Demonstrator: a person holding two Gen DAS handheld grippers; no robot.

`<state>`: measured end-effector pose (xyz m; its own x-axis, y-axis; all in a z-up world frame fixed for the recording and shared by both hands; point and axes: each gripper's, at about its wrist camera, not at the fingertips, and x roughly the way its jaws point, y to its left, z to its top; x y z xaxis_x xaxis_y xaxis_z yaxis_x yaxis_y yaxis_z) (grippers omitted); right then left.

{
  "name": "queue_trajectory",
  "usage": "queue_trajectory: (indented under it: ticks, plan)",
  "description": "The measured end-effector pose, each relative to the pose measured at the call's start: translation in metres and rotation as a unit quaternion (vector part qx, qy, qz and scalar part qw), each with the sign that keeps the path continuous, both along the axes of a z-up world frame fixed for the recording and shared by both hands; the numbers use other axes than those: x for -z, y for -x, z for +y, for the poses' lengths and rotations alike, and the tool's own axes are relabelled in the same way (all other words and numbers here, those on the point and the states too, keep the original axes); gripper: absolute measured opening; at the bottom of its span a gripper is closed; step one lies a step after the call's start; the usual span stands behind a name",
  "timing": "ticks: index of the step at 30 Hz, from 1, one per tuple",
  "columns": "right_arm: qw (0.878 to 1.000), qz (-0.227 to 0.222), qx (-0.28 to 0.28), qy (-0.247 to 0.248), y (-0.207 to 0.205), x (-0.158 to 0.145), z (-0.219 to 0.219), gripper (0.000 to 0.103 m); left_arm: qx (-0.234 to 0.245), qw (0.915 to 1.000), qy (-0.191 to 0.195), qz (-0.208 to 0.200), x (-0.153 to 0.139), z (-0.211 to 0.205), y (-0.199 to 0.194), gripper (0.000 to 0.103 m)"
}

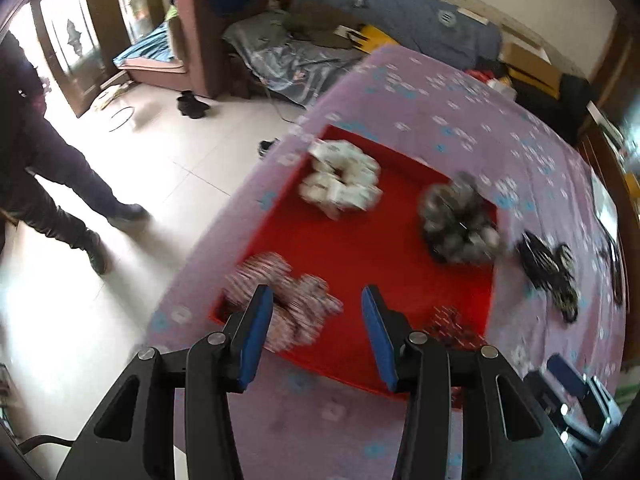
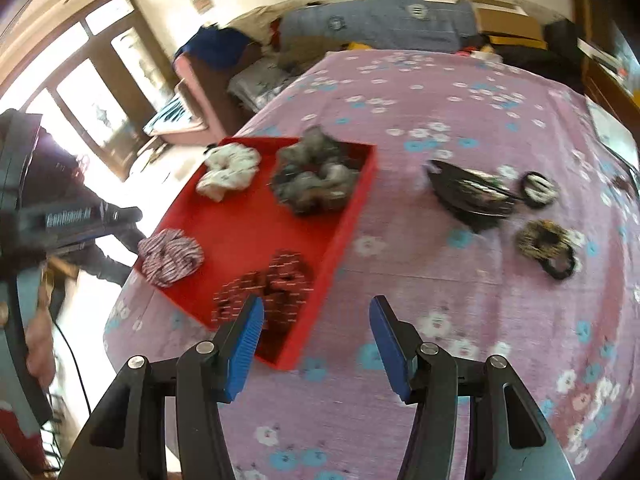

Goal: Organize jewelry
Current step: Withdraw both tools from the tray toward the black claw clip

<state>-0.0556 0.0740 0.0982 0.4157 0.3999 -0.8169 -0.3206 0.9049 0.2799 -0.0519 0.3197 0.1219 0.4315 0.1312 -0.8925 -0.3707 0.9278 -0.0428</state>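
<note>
A red tray [image 2: 340, 224] [image 1: 360, 240] sits on a pink flowered tablecloth. In it lie a white scrunchie [image 2: 230, 170] [image 1: 340, 184], a grey scrunchie [image 2: 316, 176] [image 1: 456, 216], a red-and-white striped scrunchie [image 2: 170, 256] [image 1: 280, 296] and a dark red patterned scrunchie [image 2: 272, 292] [image 1: 452, 326]. On the cloth to the right lie a black hair accessory [image 2: 472, 190] [image 1: 548, 268], a leopard-print scrunchie [image 2: 544, 242] and a small black-and-white hair tie [image 2: 538, 188]. My left gripper [image 1: 318, 300] is open and empty over the tray's near edge. My right gripper [image 2: 316, 312] is open and empty at the tray's near right corner.
The table edge drops to a tiled floor on the left. A person's legs [image 1: 60, 184] stand on the floor there. A sofa with clutter [image 1: 304, 52] lies beyond the table. The other gripper's body [image 1: 576, 396] shows at the lower right of the left wrist view.
</note>
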Motion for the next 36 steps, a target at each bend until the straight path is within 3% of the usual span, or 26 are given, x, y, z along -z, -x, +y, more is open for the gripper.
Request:
queue_trajectory:
  ticks: [13, 21, 27, 33, 36]
  plan:
    - [0.997, 0.009, 0.081, 0.0, 0.004, 0.004, -0.126, 0.059, 0.078, 0.9969, -0.003, 0.014, 0.005, -0.125, 0.004, 0.045]
    - [0.993, 0.008, 0.121, 0.002, 0.013, 0.008, -0.192, 0.059, 0.099, 0.9949, 0.0, 0.021, 0.017, -0.178, 0.009, 0.045]
    - [0.989, 0.013, 0.15, -0.003, 0.018, 0.01, -0.236, 0.059, 0.105, 0.9942, 0.019, 0.016, 0.016, -0.195, 0.0, 0.045]
    - [0.986, 0.022, 0.167, -0.013, 0.009, 0.013, -0.263, 0.059, 0.109, 0.994, 0.003, 0.011, 0.017, -0.193, -0.025, 0.046]
    - [0.985, 0.033, 0.171, -0.02, -0.002, 0.018, -0.267, 0.059, 0.129, 0.9914, 0.014, 0.016, 0.026, -0.196, -0.045, 0.046]
